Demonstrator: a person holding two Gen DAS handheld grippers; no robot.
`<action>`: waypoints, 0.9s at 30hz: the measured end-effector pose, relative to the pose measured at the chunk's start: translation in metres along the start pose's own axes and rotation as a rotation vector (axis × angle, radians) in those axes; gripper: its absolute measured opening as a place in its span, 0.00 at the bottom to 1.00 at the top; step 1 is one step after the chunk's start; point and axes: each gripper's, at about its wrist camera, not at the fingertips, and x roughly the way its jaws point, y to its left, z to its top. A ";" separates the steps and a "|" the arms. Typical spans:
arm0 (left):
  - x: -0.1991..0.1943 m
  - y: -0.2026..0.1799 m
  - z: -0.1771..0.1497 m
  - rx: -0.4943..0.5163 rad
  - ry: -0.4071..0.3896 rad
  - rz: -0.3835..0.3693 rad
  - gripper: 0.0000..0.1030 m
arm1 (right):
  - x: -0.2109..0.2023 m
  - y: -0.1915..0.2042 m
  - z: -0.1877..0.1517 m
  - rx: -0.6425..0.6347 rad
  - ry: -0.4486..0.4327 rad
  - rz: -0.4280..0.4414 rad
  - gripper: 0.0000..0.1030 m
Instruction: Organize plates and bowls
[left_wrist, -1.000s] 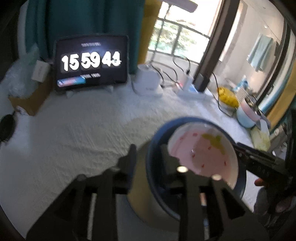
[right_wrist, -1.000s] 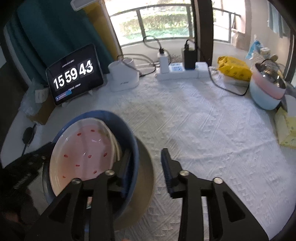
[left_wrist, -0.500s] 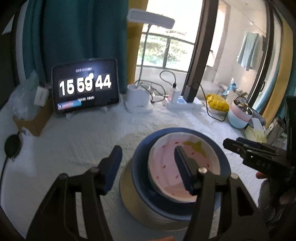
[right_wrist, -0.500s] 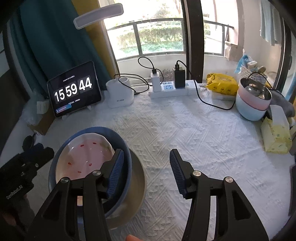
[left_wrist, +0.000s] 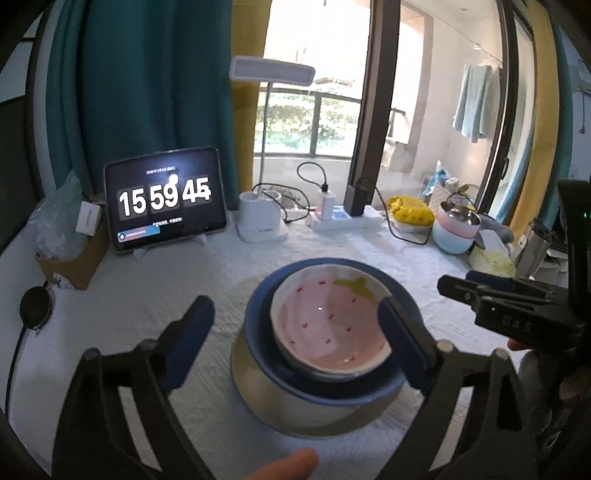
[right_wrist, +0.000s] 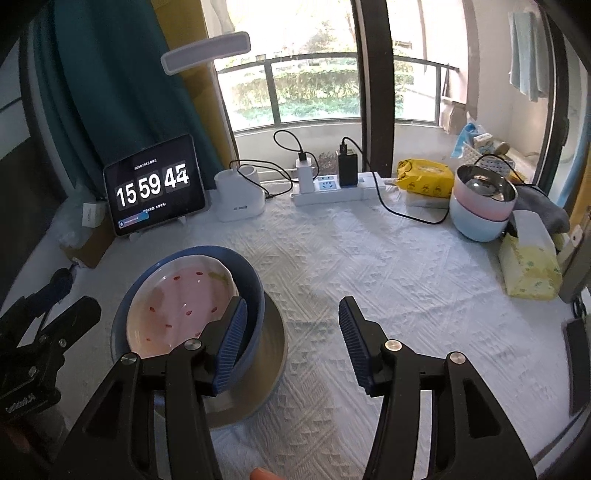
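Note:
A pink strawberry-pattern bowl (left_wrist: 328, 325) sits inside a blue bowl (left_wrist: 258, 325), which rests on a beige plate (left_wrist: 251, 391) on the white tablecloth. The stack also shows in the right wrist view, with the pink bowl (right_wrist: 177, 299), the blue bowl (right_wrist: 255, 288) and the plate (right_wrist: 275, 343). My left gripper (left_wrist: 299, 339) is open and empty, raised above and near the stack. My right gripper (right_wrist: 291, 328) is open and empty, above the stack's right side. The right gripper also shows in the left wrist view (left_wrist: 480, 291).
A tablet clock (right_wrist: 155, 190), a lamp base (right_wrist: 240, 199) and a power strip (right_wrist: 332, 188) line the back edge. Stacked pink and blue bowls (right_wrist: 480, 206), a tissue box (right_wrist: 528, 258) and a yellow packet (right_wrist: 424, 177) are at the right. A cardboard box (left_wrist: 74, 258) is at the left.
Both grippers have let go of the bowl stack, opened wider and pulled up and back. The stack stays in place on the tablecloth.

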 end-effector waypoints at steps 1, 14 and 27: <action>-0.004 -0.002 -0.001 0.000 -0.007 -0.001 0.91 | -0.003 -0.001 -0.001 0.001 -0.003 -0.001 0.53; -0.039 -0.024 -0.016 0.027 -0.051 -0.002 0.92 | -0.046 -0.010 -0.025 0.011 -0.066 -0.022 0.53; -0.075 -0.043 -0.026 0.054 -0.120 -0.038 0.92 | -0.090 -0.018 -0.045 0.027 -0.134 -0.049 0.54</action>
